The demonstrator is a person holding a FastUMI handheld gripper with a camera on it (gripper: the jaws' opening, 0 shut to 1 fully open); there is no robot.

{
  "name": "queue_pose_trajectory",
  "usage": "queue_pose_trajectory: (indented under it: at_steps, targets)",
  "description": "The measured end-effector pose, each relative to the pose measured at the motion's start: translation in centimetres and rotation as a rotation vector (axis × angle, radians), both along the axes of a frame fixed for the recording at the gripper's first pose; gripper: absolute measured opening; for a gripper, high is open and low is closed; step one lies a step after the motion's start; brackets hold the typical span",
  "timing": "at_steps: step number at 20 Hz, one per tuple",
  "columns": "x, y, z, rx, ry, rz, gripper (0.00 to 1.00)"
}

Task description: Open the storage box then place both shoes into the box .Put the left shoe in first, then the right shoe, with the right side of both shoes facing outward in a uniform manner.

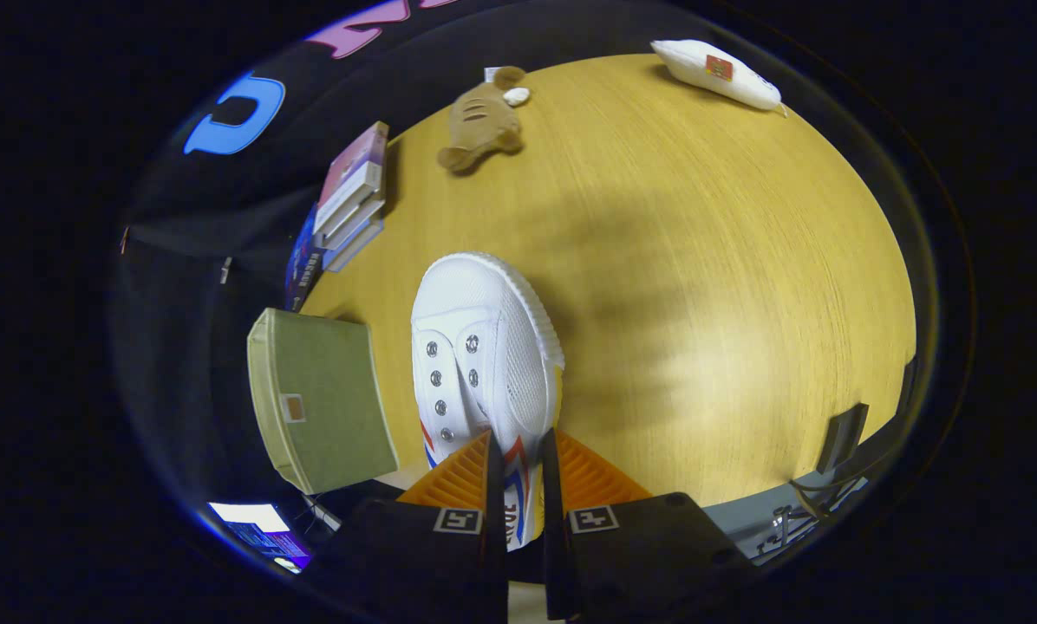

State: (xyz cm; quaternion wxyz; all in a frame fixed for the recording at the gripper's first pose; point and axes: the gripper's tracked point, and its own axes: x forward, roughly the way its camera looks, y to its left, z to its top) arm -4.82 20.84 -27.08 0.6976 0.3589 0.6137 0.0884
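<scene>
one shoe (484, 347): white sneaker, heel end pinched between the fingers, toe pointing away over the wooden table (701, 303)
gripper (524, 451): clamped on the shoe's side wall
storage box (323, 399): green, lid closed, just left of the shoe
beyond: stacked books (351, 198), plush toy (482, 121), white pouch (716, 74) at far edge
</scene>
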Motion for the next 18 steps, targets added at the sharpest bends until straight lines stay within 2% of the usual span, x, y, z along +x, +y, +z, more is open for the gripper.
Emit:
queue_pose_trajectory:
  at_steps: [4,9,18]
  targets:
    - [2.3,6.0,6.7,0.083,-0.092,0.031,0.21]
    - [3.3,14.0,12.3,0.194,-0.111,0.095,0.21]
    - [5.2,23.7,14.7,0.221,-0.113,0.151,0.21]
